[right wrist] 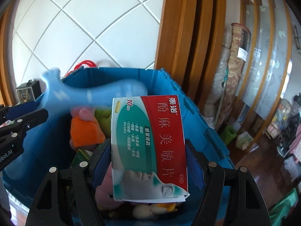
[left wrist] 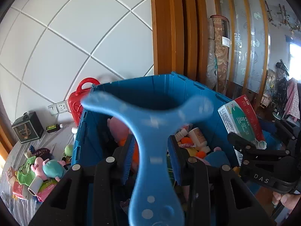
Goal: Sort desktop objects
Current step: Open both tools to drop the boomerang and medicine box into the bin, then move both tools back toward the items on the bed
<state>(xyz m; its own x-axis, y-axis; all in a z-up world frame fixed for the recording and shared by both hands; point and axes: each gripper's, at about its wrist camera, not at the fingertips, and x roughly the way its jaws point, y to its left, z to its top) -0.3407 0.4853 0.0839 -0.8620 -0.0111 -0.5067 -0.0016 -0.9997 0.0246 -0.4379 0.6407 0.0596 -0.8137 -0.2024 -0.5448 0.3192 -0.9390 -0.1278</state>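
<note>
A blue plastic whale-shaped toy (left wrist: pixel 152 146) is between the fingers of my left gripper (left wrist: pixel 150 162), blurred, its forked tail over the blue crate (left wrist: pixel 199 96); whether the pads still touch it I cannot tell. The toy also shows in the right wrist view (right wrist: pixel 84 94). My right gripper (right wrist: pixel 148 162) is shut on a red, green and white medicine box (right wrist: pixel 148 146) and holds it above the crate (right wrist: pixel 197 124). The crate holds plush toys (right wrist: pixel 84 130), bottles and boxes. The medicine box and right gripper show at the right of the left wrist view (left wrist: pixel 242 120).
A red plastic case (left wrist: pixel 79 101) stands behind the crate against the white tiled wall. Plush toys (left wrist: pixel 45 167), boxes, a small bottle (left wrist: pixel 53 128) and a dark box (left wrist: pixel 28 130) lie on the covered table at the left. A wooden door frame (left wrist: pixel 169 28) is behind.
</note>
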